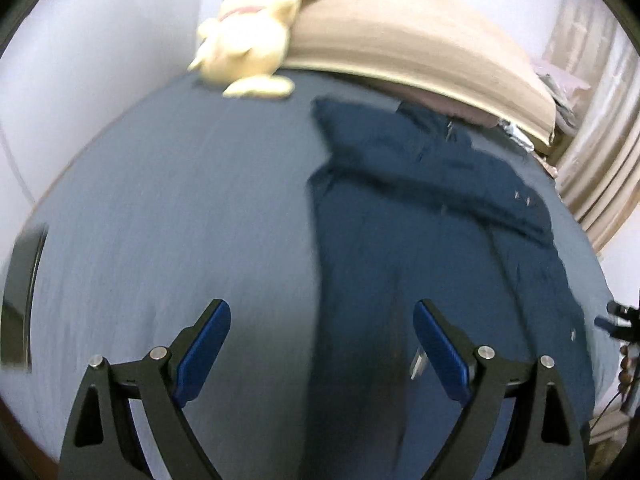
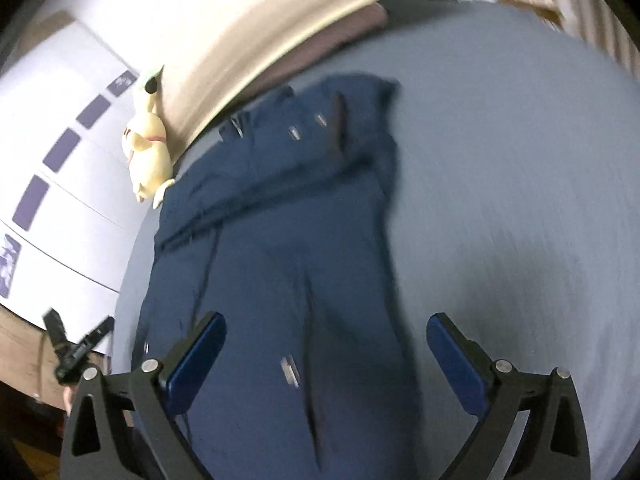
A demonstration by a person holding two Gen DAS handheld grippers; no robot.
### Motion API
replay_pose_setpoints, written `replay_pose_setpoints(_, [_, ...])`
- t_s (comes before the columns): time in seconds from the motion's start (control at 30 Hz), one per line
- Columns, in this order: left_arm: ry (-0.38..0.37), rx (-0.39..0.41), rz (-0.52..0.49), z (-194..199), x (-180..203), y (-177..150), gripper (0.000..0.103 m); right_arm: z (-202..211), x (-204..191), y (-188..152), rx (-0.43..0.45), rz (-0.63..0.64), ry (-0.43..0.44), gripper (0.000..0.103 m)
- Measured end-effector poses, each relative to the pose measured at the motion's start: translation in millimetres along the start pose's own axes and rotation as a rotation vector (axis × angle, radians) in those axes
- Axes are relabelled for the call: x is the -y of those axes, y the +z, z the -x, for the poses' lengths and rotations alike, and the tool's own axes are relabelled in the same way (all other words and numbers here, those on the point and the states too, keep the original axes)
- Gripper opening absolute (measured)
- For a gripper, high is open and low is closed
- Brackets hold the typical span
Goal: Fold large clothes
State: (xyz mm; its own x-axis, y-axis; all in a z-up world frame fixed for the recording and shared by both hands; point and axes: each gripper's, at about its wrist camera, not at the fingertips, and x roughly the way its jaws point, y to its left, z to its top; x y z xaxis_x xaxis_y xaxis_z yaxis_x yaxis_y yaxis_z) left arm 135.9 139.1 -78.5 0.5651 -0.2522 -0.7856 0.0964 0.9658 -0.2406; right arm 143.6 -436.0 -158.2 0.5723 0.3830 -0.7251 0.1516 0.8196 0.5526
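Note:
A dark navy coat point(image 1: 432, 216) with metal snaps lies lengthwise on a grey-blue bed sheet point(image 1: 168, 208); its sides look folded inward. In the right wrist view the coat point(image 2: 280, 248) runs from the headboard toward me. My left gripper point(image 1: 322, 320) is open and empty above the coat's left edge. My right gripper point(image 2: 326, 332) is open and empty above the coat's lower part. The left gripper also shows at the left edge of the right wrist view point(image 2: 78, 344). Both views are motion-blurred.
A yellow plush toy point(image 1: 248, 36) leans against the beige headboard point(image 1: 400, 36) at the bed's far end; it also shows in the right wrist view point(image 2: 148, 152). White walls lie to the left, curtains point(image 1: 600, 152) to the right. Bare sheet point(image 2: 520, 200) lies right of the coat.

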Motion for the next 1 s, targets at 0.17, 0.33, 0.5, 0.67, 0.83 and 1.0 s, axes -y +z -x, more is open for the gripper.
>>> replay_pose_setpoints(0.17, [-0.108,-0.093,0.095,5.1,-19.7,-56.2,0.093,3.0,31.7,-66.9,-0.05,-0.128,0.13,0.102])
replay_pose_setpoints(0.33, [-0.204,-0.114,0.12,10.9,-13.3,-79.9,0.093,0.5,25.2,-103.2,-0.068,-0.155,0.274,0.098])
replay_pose_setpoints(0.5, [-0.299,-0.112,0.164,15.9,-5.9,-89.1,0.093,1.0,21.4,-106.1,-0.044,-0.15,0.347,0.093])
replay_pose_setpoints(0.67, [-0.283,-0.128,0.167,12.7,7.3,-96.7,0.091,-3.7,27.7,-117.6,-0.06,-0.18,0.301,0.058])
replay_pose_setpoints(0.83, [-0.205,-0.145,0.156,0.6,17.5,-99.7,0.062,-7.0,37.0,-122.2,-0.089,-0.186,0.265,0.058])
replay_pose_setpoints(1.0, [-0.191,-0.15,0.15,0.3,19.3,-101.3,0.034,-9.0,29.7,-127.1,-0.118,-0.153,0.245,0.046])
